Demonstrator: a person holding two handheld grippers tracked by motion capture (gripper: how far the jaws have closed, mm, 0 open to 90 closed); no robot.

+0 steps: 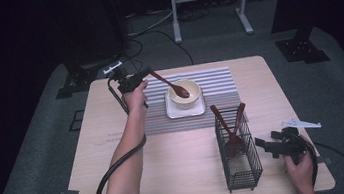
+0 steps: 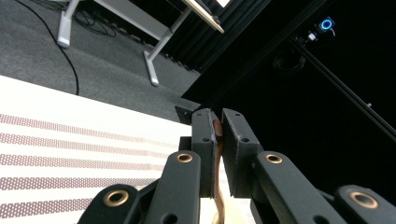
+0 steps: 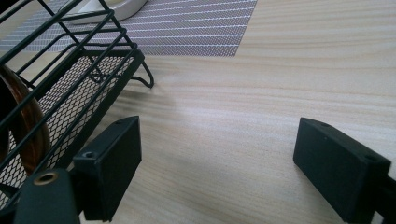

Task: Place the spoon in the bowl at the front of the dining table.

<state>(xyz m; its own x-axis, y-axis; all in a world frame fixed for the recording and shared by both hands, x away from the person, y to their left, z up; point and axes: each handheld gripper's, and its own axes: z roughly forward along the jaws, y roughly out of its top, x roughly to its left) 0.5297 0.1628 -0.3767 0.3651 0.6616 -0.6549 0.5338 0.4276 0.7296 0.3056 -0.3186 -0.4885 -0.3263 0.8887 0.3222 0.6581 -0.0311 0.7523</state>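
My left gripper [image 1: 147, 71] is shut on the handle of a brown wooden spoon [image 1: 170, 85], held over the striped placemat [image 1: 218, 82]. The spoon's head rests in the cream bowl [image 1: 185, 94], which sits on a white square plate [image 1: 172, 112]. In the left gripper view the spoon handle [image 2: 218, 163] is pinched between the two jaws of the left gripper [image 2: 218, 128]. My right gripper [image 1: 259, 142] lies low on the table at the right, open, beside the black wire basket [image 1: 238, 151]. Its jaws stand wide apart over bare wood in the right gripper view, where the right gripper [image 3: 219, 154] holds nothing.
The wire basket [image 3: 70, 79] holds two more brown wooden utensils [image 1: 230, 122] standing upright. A small white piece [image 1: 300, 123] lies near the table's right edge. Bare tabletop [image 1: 179, 166] spreads in front of the placemat. A grey stand [image 1: 208, 1] is on the floor beyond the table.
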